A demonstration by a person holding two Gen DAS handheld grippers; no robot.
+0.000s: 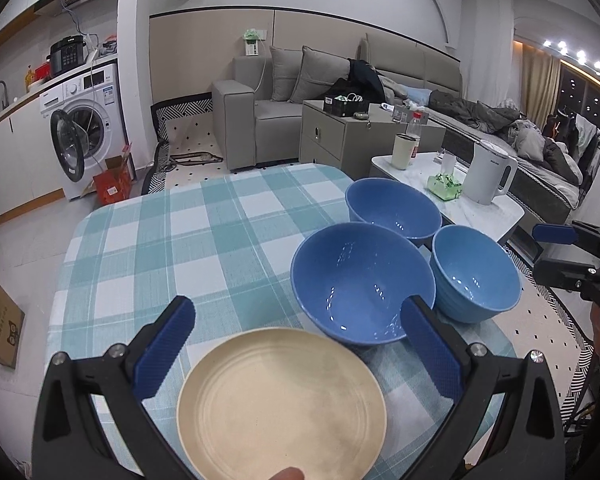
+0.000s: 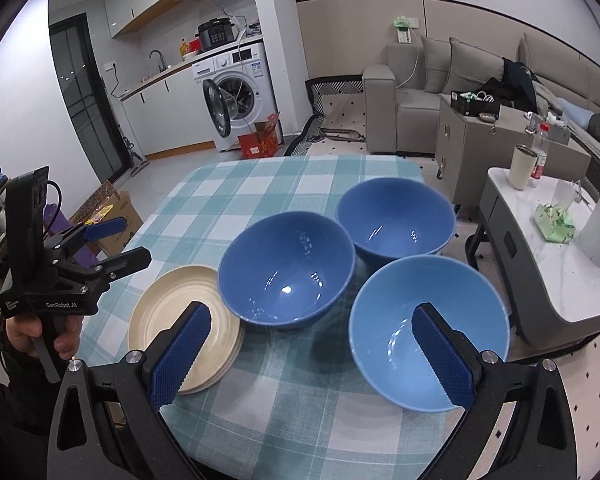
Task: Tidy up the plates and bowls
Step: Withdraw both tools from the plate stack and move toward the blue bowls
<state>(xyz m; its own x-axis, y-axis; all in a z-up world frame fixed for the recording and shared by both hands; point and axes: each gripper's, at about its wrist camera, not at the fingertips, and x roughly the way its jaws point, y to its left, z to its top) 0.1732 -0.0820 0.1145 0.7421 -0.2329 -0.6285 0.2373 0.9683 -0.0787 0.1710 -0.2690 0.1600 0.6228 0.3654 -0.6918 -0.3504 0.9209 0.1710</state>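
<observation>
**A:** Holding both grippers over the table, are you?

**B:** Yes. My left gripper (image 1: 296, 328) hangs above the cream plates (image 1: 282, 404), its blue pads spread wide to either side, nothing between them touching. My right gripper (image 2: 312, 352) is likewise spread wide and holds nothing; it hovers near the light bowl (image 2: 430, 332).

**A:** Plates, more than one?

**B:** From the right wrist I see stacked rims, so a small pile (image 2: 186, 328). How many, I cannot tell. It sits near my edge of the checked cloth (image 2: 260, 188), on the left.

**A:** And the bowls?

**B:** Three, all upright and empty. Nearest on the right is the light bowl. Just beside the plates, toward the middle, stands the big bowl (image 2: 286, 270), a darker blue; its base looks to meet the plates' rim. Behind it, to the right, is the far bowl (image 2: 396, 220), the same dark blue. The three crowd together; whether their rims touch, I cannot say.

**A:** Can each gripper see the other?

**B:** Yes. The right wrist shows my left hand (image 2: 40, 332) gripping the left one's handle. The left wrist shows the right gripper at its right border, out past the light bowl.

**A:** Beyond the table?

**B:** A side table with a white kettle (image 1: 492, 174), then a grey sofa (image 1: 300, 92), and a washer (image 2: 236, 92) with its door open.
</observation>
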